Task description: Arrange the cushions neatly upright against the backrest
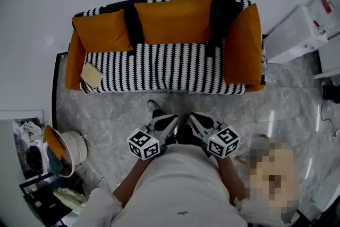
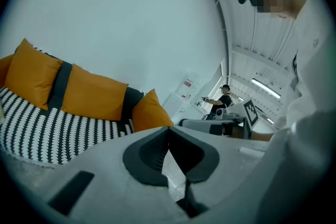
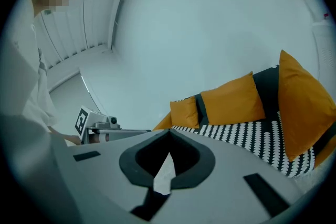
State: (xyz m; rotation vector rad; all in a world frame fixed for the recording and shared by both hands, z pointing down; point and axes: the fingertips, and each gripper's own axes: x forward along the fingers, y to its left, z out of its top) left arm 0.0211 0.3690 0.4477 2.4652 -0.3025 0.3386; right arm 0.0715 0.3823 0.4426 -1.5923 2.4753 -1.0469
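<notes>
Orange left cushion and middle cushion lean upright on the backrest of the striped sofa. The right cushion stands against the right armrest instead, so it likely needs turning. Near the person, the left gripper and right gripper hover side by side, jaws clenched on nothing.

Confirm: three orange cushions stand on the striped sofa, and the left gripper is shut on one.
Wrong grip. The left gripper is shut on nothing; the left gripper view shows its jaws together, empty. The three orange cushions do stand on the striped sofa.
</notes>
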